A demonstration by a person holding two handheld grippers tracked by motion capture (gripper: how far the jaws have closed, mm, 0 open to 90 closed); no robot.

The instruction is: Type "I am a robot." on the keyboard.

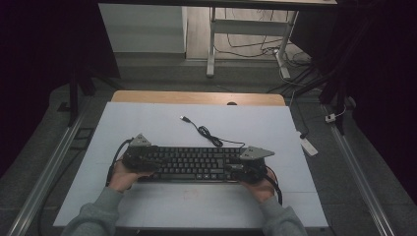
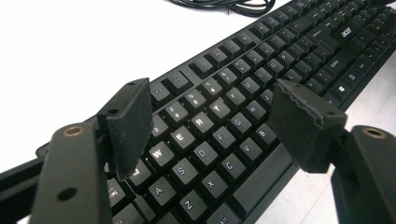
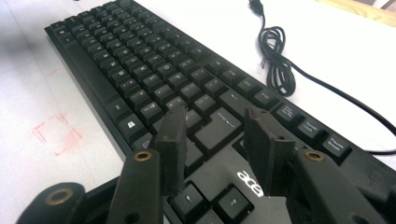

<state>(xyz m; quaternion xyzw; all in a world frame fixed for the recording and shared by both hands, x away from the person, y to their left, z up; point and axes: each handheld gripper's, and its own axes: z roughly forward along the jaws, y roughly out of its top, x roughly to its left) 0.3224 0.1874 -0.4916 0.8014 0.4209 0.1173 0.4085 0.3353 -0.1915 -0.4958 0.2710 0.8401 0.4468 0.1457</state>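
From the high view, a black keyboard [image 1: 192, 164] lies flat on the white desk [image 1: 162, 123], a bit nearer the person than the middle. Its thin cable [image 1: 206, 133] runs off toward 12 o'clock and ends in a plug [image 1: 184, 118]. The left claw [image 1: 140, 156] sits over the keyboard's 9 o'clock end. The right claw [image 1: 251, 164] sits over the 3 o'clock end. A hand holds each one, and grey sleeves come in from 6 o'clock.

In the left claw view, the left claw [image 2: 212, 116] is spread wide over the letter keys. One pad [image 2: 130, 126] is at 9 o'clock and the other is at 3 o'clock. Keys like W, E, R and D show between them. The pads press on nothing, so this claw is let go. The keyboard [image 2: 261, 60] runs away toward 1 o'clock.

In the right claw view, the right claw [image 3: 217, 144] hangs just over the keys by the white logo [image 3: 250, 183]. Its jaws stand apart and grip nothing. The keyboard [image 3: 130, 56] runs off toward 11 o'clock. The cable [image 3: 278, 60] lies coiled on the desk [image 3: 336, 56] at 1 o'clock. A faint red square [image 3: 56, 135] is drawn on the desk at 9 o'clock.
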